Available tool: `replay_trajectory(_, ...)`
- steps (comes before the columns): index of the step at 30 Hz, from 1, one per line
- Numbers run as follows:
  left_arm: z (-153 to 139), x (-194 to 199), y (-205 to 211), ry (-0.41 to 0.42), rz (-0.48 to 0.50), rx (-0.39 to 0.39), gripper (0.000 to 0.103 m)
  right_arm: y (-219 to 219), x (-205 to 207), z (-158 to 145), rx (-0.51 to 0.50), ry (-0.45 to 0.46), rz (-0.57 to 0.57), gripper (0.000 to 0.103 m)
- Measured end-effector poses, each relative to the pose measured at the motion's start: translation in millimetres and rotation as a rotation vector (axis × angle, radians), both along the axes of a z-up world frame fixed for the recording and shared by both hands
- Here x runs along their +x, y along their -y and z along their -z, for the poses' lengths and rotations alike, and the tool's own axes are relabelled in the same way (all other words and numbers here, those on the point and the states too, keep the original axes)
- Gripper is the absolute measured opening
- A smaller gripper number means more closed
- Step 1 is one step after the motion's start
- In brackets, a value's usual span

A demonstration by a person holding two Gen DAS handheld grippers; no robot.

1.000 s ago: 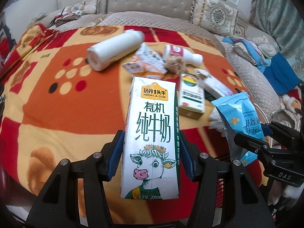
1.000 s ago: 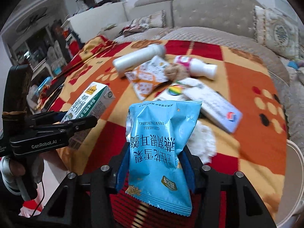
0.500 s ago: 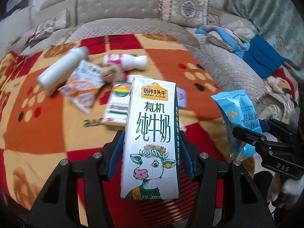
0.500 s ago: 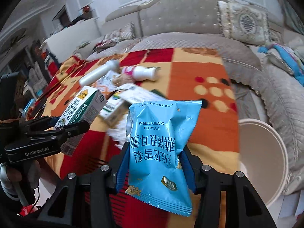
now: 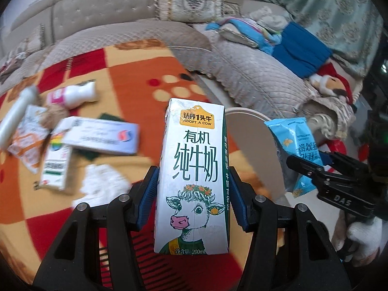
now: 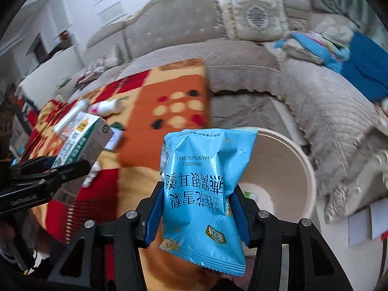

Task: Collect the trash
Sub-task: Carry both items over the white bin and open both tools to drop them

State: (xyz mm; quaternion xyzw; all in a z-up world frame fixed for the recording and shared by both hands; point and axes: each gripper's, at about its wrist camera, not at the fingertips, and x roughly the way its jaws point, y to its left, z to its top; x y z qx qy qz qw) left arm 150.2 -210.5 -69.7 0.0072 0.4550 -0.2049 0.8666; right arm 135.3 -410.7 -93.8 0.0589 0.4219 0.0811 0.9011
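Observation:
My left gripper (image 5: 192, 177) is shut on a white milk carton (image 5: 194, 169) with a cow drawing, held upright. My right gripper (image 6: 198, 189) is shut on a blue snack bag (image 6: 206, 181). Behind the bag stands a round beige bin (image 6: 293, 155), open at the top, beside the orange and red blanket (image 6: 174, 92). In the left wrist view the bin (image 5: 254, 131) shows just behind the carton, with the right gripper (image 5: 312, 167) and its blue bag (image 5: 295, 140) to the right. The right wrist view shows the left gripper (image 6: 72, 165) with the carton (image 6: 82, 140) at the left.
On the blanket (image 5: 135, 77) lie a small white bottle (image 5: 72, 94), a flat white box (image 5: 101, 135), a small carton (image 5: 55, 165), a crumpled tissue (image 5: 101, 184) and a white cylinder (image 5: 14, 118). A grey quilted sofa (image 5: 242, 72) with blue clothes (image 5: 303, 48) runs behind and right.
Both grippers have swung to the right, away from over the blanket's litter and toward the beige bin, which has come into view. Each keeps its hold.

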Motion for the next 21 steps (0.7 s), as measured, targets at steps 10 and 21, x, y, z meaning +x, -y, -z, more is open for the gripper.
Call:
replay_trajectory(10,16.5,28.5,66.7,-0.091,0.084,-0.071,0.054,55.5,8.5,36.3,0.023,-0.069,0.115,0.05)
replay_trajectory(21,35.9,43.5,96.0,-0.132,0.096,-0.128,0.055,85.1,24.9,76.9,0.082,-0.137,0.195,0.06)
